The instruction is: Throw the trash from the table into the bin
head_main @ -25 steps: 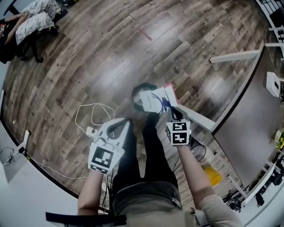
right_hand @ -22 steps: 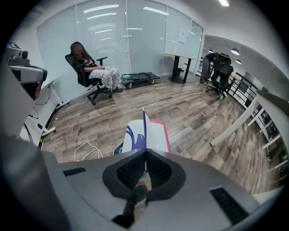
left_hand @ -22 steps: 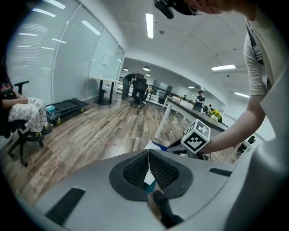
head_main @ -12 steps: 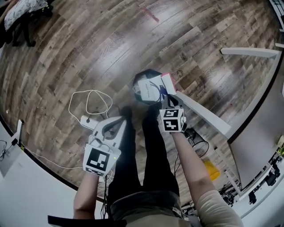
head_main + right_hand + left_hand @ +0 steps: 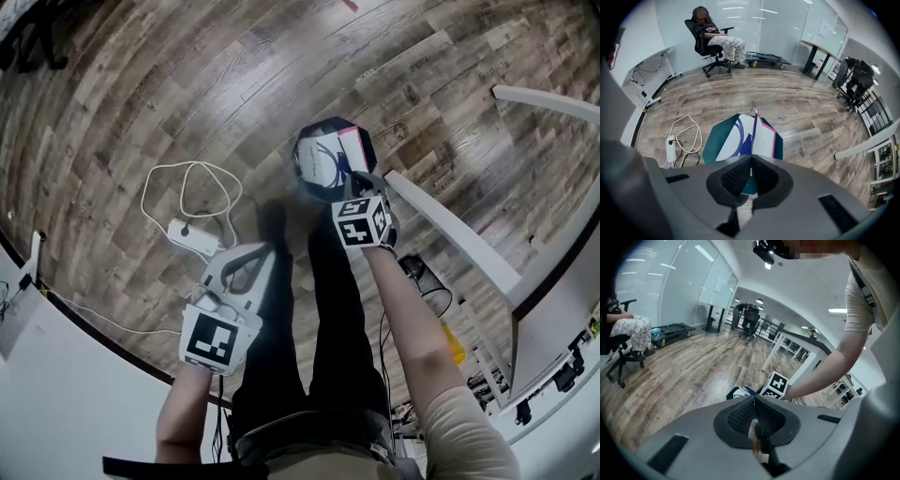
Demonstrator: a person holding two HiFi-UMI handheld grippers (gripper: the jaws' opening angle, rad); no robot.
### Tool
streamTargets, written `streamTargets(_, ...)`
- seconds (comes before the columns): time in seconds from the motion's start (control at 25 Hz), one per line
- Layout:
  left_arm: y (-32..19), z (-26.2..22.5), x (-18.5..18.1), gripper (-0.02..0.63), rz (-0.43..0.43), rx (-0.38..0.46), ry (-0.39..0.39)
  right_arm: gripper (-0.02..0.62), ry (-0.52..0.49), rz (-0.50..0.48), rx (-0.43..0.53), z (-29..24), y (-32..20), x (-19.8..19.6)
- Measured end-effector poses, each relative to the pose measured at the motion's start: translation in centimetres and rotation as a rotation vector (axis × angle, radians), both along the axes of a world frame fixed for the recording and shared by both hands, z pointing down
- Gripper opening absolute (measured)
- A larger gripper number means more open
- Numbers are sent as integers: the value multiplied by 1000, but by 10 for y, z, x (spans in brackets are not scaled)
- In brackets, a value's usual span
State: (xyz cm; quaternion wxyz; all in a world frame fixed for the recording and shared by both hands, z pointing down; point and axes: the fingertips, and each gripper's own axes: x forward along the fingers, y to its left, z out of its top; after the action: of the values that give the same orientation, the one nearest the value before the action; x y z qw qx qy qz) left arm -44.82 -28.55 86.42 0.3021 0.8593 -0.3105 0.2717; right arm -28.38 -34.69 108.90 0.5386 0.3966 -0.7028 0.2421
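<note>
Nearest, the left gripper (image 5: 754, 397) has its jaws pressed together on nothing. A bit farther, the right gripper (image 5: 751, 158) pinches a thin white cardboard box (image 5: 765, 137) with a pink edge (the left gripper view catches only a corner of it). The box stands on edge, its long side pointing far, over the dark green many-sided bin (image 5: 714, 143); it may be folded open. Left of the bin, a white cord (image 5: 187, 187) loops on the wood floor (image 5: 141, 103). Only the right gripper view shows a chair (image 5: 696, 28) far off.
</note>
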Motion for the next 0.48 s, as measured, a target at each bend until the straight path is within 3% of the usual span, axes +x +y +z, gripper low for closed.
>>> streamTargets(0.32, 18, 42, -3, 14, -1, -48, 9, 17, -44, 51, -147, 72, 13, -16)
streamTargets(0.48, 24, 65, -8, 14, -5, -78, 4, 17, -115, 102, -209, 101, 6, -21)
